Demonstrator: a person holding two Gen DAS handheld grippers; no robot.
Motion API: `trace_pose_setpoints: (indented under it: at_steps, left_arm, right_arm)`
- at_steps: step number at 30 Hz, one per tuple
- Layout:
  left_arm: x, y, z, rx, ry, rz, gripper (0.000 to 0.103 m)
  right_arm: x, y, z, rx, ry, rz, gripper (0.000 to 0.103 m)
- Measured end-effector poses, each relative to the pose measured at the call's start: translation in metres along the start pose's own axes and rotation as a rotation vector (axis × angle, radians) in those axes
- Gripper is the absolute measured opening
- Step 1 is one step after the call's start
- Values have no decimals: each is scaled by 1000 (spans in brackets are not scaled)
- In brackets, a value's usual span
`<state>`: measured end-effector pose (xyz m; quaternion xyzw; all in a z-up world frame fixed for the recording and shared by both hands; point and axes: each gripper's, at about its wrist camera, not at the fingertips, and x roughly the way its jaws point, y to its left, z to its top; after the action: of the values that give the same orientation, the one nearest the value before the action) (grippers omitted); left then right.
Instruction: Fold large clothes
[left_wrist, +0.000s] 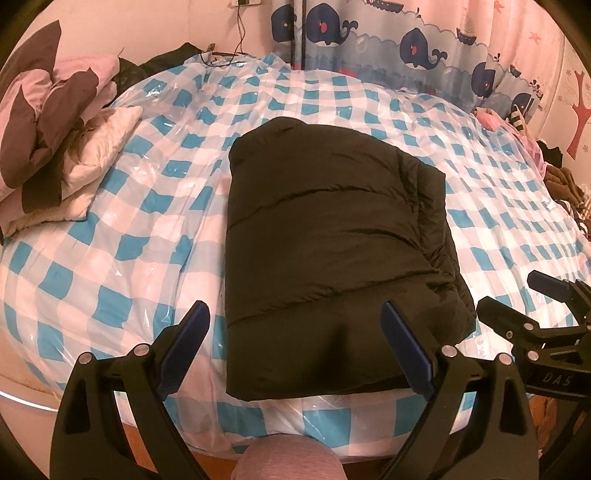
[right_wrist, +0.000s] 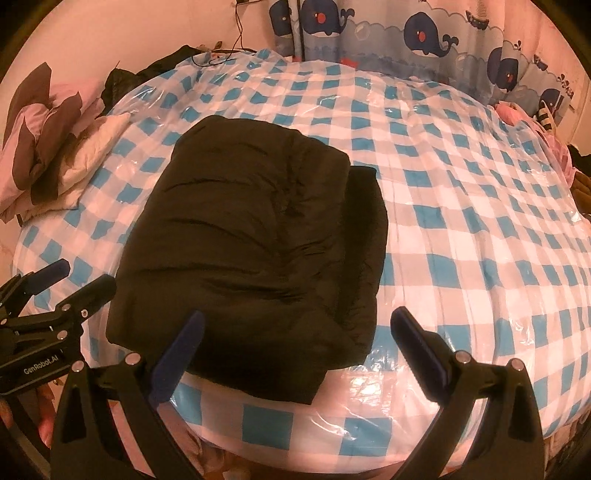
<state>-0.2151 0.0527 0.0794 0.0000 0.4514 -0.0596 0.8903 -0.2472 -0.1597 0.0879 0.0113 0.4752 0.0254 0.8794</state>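
In the left wrist view, the left tongs (left_wrist: 295, 325) stand nearest, spread wide and holding nothing, their blue pads framing the near end of the black padded jacket (left_wrist: 332, 240). The jacket lies folded into a thick block on the bed (left_wrist: 147, 229), whose blue-and-white checked cover lies under clear plastic. The right tongs (left_wrist: 517, 295) show at the right edge, beside the jacket's near right corner, also spread. A heap of pink and brown bedding (left_wrist: 55, 140) sits at the bed's far left. In the right wrist view, the right tongs (right_wrist: 299, 328) gape empty over the jacket's (right_wrist: 243, 221) near right edge, with the jacket mostly left of them. The left tongs (right_wrist: 81, 275) hang open just beside its near left corner.
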Motion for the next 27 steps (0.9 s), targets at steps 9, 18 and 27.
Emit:
trace_pose_setpoints:
  at_steps: [9,18,27]
  left_arm:
    - [7,4,-1,-29,27,5,90]
    - [8,4,-1,-20,31,9,90]
    - [14,10,-3,-13,50,11,90]
  right_arm:
    - [3,1,0,4,8,13,98]
    - [4,0,0,6,15,16,98]
    - [11,3,-4,26,44,8,98]
